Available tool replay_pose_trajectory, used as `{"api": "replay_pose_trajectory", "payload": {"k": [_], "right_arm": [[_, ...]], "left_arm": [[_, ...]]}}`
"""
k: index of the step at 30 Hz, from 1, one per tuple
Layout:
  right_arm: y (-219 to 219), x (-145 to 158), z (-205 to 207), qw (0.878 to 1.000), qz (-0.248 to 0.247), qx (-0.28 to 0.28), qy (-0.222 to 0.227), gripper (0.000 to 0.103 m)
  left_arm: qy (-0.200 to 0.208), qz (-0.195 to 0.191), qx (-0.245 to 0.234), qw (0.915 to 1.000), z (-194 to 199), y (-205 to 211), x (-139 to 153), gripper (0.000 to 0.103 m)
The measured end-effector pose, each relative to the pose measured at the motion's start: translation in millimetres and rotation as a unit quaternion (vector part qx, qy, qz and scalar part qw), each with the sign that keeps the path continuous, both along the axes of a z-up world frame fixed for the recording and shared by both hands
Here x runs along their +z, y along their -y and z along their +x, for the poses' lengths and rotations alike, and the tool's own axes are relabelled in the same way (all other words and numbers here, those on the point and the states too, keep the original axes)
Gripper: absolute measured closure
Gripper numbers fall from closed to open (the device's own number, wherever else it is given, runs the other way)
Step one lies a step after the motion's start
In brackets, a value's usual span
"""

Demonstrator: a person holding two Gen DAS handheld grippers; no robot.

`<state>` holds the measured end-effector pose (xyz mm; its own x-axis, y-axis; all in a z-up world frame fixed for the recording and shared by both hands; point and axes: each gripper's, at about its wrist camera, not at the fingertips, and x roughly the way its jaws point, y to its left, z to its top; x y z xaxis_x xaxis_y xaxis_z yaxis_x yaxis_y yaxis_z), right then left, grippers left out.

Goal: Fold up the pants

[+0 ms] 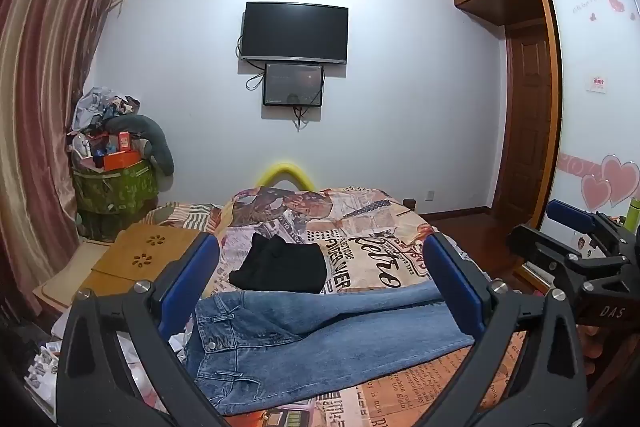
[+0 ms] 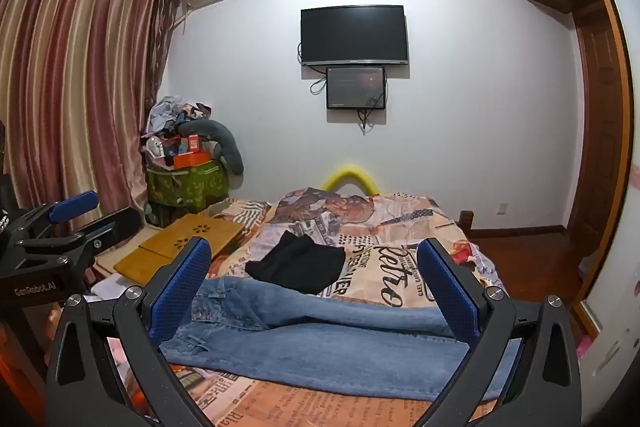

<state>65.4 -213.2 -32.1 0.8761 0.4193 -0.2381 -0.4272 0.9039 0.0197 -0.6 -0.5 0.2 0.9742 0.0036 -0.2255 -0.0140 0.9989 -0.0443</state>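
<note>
The jeans (image 1: 320,343) lie flat across the near end of the bed (image 1: 372,247), waistband toward the curtain (image 1: 36,99), legs running away from it. Just beyond the jeans sits a folded black garment (image 1: 282,265). The left gripper (image 1: 320,291) hangs above the jeans, spread wide and holding nothing. The right gripper (image 2: 316,287) does likewise, equally wide and empty.
</note>
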Motion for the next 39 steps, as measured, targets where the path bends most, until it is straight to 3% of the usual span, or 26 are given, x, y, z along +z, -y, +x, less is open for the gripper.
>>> {"api": "replay_pose_trajectory", "payload": {"k": [39], "right_arm": [[6.7,0.4,3.6,1.000,0.007,-0.002,-0.004,0.001]], "left_arm": [[0.005,0.001,0.004,1.0000,6.9,4.1,1.2,0.000]]}}
